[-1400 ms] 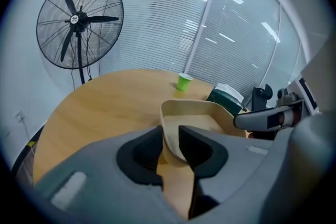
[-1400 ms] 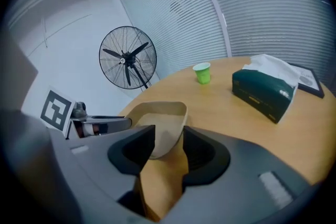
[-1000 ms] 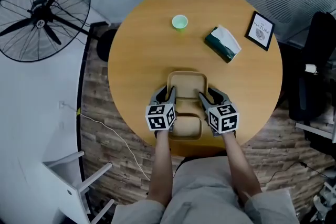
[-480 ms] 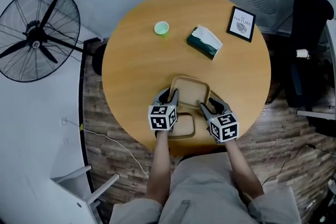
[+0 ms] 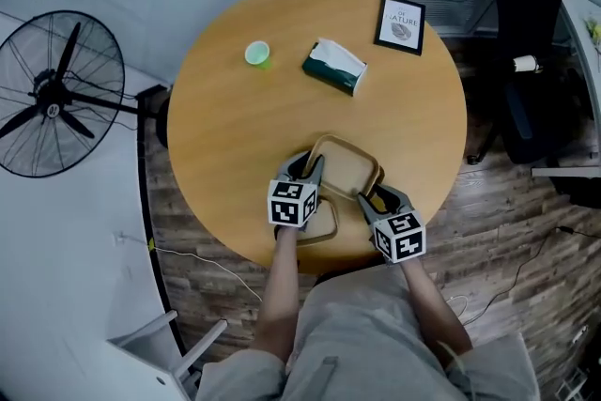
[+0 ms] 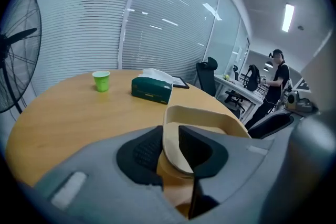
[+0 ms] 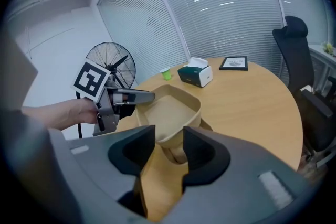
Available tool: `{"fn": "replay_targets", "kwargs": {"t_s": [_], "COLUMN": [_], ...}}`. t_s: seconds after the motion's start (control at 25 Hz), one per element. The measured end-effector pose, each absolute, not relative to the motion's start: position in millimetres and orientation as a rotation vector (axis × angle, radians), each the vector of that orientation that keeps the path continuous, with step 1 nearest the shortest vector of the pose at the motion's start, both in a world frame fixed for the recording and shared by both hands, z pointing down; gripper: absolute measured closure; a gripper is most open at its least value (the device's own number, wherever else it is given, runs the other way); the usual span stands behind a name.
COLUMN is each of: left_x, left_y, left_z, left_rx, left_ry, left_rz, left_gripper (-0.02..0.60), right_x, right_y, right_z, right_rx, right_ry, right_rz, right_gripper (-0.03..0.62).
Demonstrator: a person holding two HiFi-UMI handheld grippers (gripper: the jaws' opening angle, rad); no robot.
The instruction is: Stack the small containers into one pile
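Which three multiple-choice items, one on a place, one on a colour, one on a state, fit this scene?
1. Where does the green cup stand? A on the floor; B on the table, apart from the tissue box; C on a chair.
2. What colour is the tissue box? A red; B dark green; C yellow.
3. What does the left gripper do? A stands open; B grips the cup; C grips the beige container's rim.
Answers: B, wood shows all round it; B, its sides are dark green; C, the rim sits pinched between its pads.
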State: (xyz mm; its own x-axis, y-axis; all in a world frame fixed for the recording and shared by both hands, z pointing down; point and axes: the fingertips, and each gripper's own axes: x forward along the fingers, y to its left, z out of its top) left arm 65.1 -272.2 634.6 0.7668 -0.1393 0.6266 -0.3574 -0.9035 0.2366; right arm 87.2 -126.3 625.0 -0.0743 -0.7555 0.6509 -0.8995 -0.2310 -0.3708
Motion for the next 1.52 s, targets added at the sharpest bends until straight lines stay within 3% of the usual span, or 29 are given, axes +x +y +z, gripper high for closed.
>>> {"fn": "replay_targets", "kwargs": {"t_s": [1.04, 1.24, 1.52], "left_x": [77, 77, 80], "left_y": [-245, -248, -255], "left_z": [684, 681, 684], "left_rx": [2.632, 2.641, 2.616], "left_ry": [-0.174, -0.177, -0.177], "left_rz": [1.018, 1.018, 1.029], "left_gripper": [0.482, 0.438, 0.429], "right_x": [89, 91, 101], "right_y": [-99, -98, -92], "right_z": [658, 658, 668], "right_rx": [1.920, 1.923, 1.990], "right_ry": [-1.768, -1.771, -1.734], "right_rz": [1.162, 1.164, 1.308], "right_gripper": [0.431, 0.431, 0.431]}}
